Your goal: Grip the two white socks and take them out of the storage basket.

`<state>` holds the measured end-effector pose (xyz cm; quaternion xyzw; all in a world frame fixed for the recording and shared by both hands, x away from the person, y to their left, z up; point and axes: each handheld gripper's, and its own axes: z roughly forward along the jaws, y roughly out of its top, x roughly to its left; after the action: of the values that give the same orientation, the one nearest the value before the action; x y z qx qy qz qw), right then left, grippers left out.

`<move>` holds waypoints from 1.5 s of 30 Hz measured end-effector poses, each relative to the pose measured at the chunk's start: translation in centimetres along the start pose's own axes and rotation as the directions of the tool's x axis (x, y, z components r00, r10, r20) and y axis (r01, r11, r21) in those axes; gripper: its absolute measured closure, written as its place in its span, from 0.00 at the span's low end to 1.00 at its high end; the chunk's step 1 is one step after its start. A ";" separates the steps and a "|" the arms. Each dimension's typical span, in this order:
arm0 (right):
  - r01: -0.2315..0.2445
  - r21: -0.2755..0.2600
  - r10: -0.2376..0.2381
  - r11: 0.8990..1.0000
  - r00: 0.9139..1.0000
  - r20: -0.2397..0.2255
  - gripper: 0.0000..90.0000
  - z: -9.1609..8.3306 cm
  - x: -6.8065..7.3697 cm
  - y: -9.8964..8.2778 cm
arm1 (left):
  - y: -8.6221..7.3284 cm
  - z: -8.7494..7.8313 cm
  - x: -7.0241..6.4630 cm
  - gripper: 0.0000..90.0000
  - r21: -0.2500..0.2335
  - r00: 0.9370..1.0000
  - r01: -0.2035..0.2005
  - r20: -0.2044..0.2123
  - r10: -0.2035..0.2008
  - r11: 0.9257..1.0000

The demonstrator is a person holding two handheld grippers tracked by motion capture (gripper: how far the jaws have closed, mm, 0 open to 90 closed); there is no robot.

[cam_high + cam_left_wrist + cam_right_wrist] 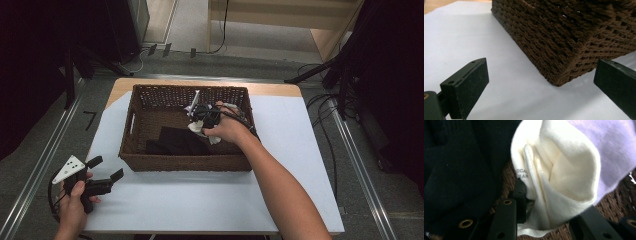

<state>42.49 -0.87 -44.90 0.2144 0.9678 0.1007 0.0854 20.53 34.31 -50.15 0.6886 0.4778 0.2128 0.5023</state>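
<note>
1 claw [544, 205] grips sock [554, 170] inside basket [185, 162].

Black hand-held gripper [104, 172], grey plate

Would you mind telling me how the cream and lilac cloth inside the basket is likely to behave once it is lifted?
The cream and lilac cloth looks like soft knit, folded and open-mouthed, so it will probably droop and lose shape. It seems thin, so likely light. The right hand-held gripper has its jaws on either side of a fold; the fabric could slip if pinched shallowly. The wicker basket may snag it slightly.
</note>
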 end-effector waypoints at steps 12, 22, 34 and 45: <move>0.053 0.014 -0.052 0.999 0.996 -0.068 0.76 -2.2 -1.0 -2.7 | 0.0 0.0 0.0 0.01 0.002 1.000 0.000 0.000 0.000 1.000; 0.095 0.061 -0.089 0.994 0.992 -0.093 0.76 -3.2 -1.4 -4.7 | 0.0 0.0 0.0 0.01 0.003 1.000 0.001 -0.002 -0.001 1.000; 0.111 0.050 -0.104 0.993 0.988 -0.118 0.76 -4.9 -1.5 -6.5 | 0.0 0.1 0.0 0.01 0.003 1.000 0.000 -0.002 0.000 1.000; 0.094 0.056 -0.086 0.994 0.988 -0.125 0.76 -7.6 -1.7 -6.8 | 0.0 0.1 0.0 0.01 0.007 1.000 -0.005 -0.007 0.005 1.000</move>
<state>39.69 -8.86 -38.97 0.1664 0.9825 0.0799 0.0240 20.58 34.24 -50.16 0.6907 0.4785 0.2149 0.4978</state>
